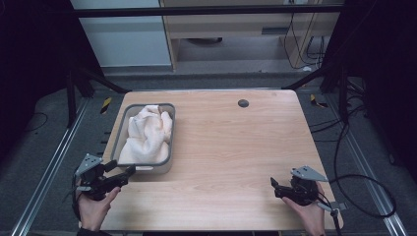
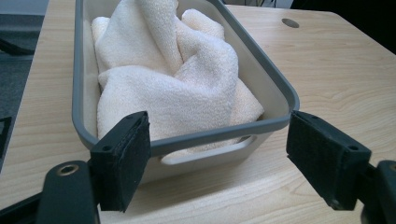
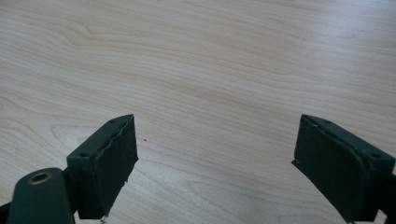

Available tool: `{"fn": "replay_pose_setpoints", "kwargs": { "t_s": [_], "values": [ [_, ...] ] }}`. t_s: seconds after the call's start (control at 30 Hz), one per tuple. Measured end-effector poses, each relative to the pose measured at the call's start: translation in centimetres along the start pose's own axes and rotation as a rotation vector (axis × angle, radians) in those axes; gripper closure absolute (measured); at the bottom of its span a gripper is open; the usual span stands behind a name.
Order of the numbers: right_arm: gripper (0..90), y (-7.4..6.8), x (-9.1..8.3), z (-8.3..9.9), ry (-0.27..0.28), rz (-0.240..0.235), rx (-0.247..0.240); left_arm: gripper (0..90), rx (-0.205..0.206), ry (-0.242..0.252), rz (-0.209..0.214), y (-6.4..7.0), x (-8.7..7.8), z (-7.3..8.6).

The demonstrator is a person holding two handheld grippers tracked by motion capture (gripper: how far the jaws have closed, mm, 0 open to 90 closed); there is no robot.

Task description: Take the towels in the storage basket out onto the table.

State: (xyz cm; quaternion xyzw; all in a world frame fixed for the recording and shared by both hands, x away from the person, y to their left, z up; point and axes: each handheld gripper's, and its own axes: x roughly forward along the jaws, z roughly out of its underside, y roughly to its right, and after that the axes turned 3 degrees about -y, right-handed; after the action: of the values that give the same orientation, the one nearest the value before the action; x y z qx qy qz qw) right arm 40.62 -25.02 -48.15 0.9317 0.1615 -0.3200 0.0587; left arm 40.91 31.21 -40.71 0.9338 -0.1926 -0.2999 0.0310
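Near the table's left edge sits the grey bin (image 2: 278,122) with the white towel (image 2: 177,88) bunched inside. My left gripper (image 2: 219,156) is wide open before it; my right gripper (image 3: 215,163) waits open over bare wood. I should reach over the rim and pinch a high fold.

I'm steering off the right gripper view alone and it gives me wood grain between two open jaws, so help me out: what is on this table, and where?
Observer: A grey bin sits on the table's left half, far across from your right claw.
Operator: Anything in the bin?
Observer: A crumpled cream towel lies inside it.
Operator: Where's the left claw?
Observer: The left claw is open, pointing at the bin's near end wall with its handle slot; it holds nothing.
Operator: Anything else on the table?
Observer: Just a small dark round hole near the far edge.
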Motion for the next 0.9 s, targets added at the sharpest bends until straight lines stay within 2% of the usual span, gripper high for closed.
{"fn": "replay_pose_setpoints", "kwargs": {
  "t_s": [0.17,0.4,0.6,0.9],
  "values": [
    [13.2,0.0,-0.1,0.0,-0.002,0.0,0.013,21.2,0.011,0.007,-0.001,0.2,0.2,-1.0],
    [13.2,0.0,0.1,0.0,-0.006,0.006,0.004,21.2,0.019,0.003,-0.001,0.4,1.0,-2.4],
    [12.9,0.2,0.2,0.1,-0.012,0.007,0.013,20.9,0.023,-0.016,-0.003,0.3,1.7,-3.6],
    [12.4,0.3,0.3,0.1,-0.022,0.002,0.018,20.7,0.034,-0.05,-0.031,0.0,3.0,-5.6]
  ]
}}
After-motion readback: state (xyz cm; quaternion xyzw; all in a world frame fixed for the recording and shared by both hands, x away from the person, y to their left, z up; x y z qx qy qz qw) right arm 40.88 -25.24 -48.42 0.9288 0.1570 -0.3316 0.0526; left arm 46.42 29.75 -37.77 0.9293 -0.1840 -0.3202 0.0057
